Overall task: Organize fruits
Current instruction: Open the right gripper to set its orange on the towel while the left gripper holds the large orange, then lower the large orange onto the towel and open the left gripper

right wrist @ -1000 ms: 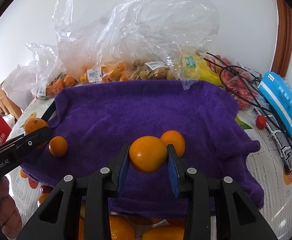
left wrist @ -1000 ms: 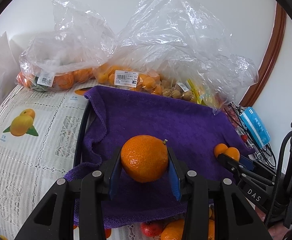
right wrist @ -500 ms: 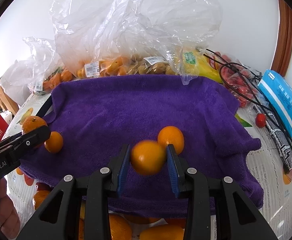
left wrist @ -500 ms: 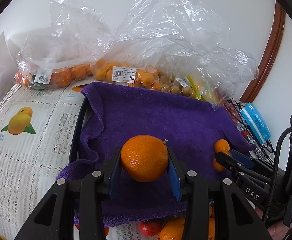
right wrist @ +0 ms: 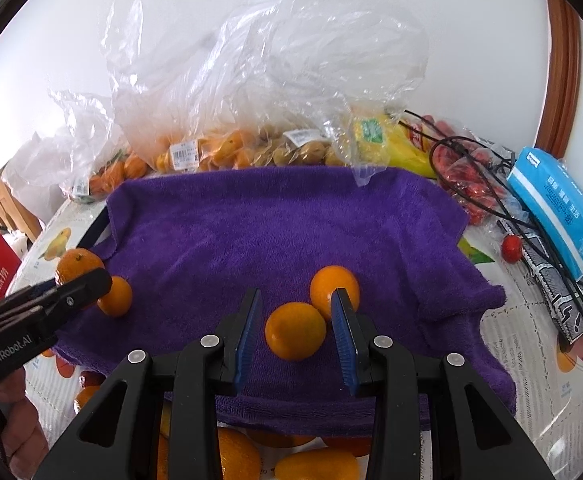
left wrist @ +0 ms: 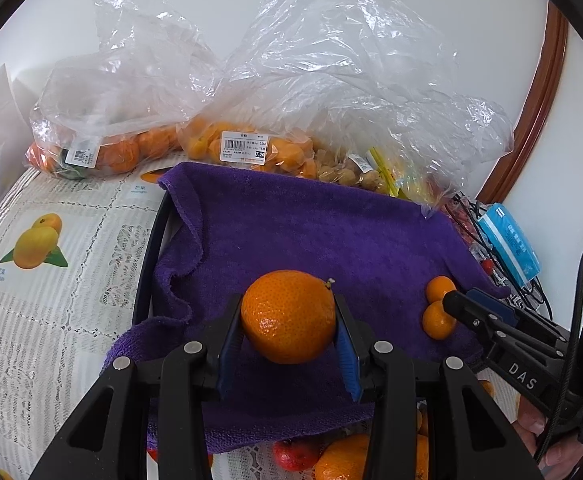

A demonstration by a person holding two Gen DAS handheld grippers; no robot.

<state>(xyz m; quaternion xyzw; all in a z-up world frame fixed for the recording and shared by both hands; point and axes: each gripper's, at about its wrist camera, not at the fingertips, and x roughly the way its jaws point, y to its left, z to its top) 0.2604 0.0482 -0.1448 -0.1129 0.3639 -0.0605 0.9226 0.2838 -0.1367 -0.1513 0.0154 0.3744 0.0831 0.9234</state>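
My left gripper (left wrist: 289, 334) is shut on a large orange tangerine (left wrist: 288, 316) and holds it above the near left part of the purple towel (left wrist: 311, 232). My right gripper (right wrist: 294, 332) is open; a small orange (right wrist: 295, 336) lies on the towel (right wrist: 275, 220) between its fingers, free of the pads. A second small orange (right wrist: 327, 285) lies just behind it. A third (right wrist: 115, 296) lies at the towel's left edge, next to the left gripper's tip, which shows the held tangerine (right wrist: 76, 267). The two right-hand oranges also show in the left wrist view (left wrist: 437, 312).
Clear plastic bags of oranges, kumquats and small brown fruit (left wrist: 247, 148) line the back by the wall. A blue packet (right wrist: 555, 208), black cables and red tomatoes (right wrist: 509, 243) lie at the right. Loose oranges (right wrist: 315, 464) lie on the printed tablecloth (left wrist: 51, 280) in front.
My right gripper has opened and let go of its small orange, which now rests on the towel beside the other one. My left gripper still holds the tangerine, shifted slightly.
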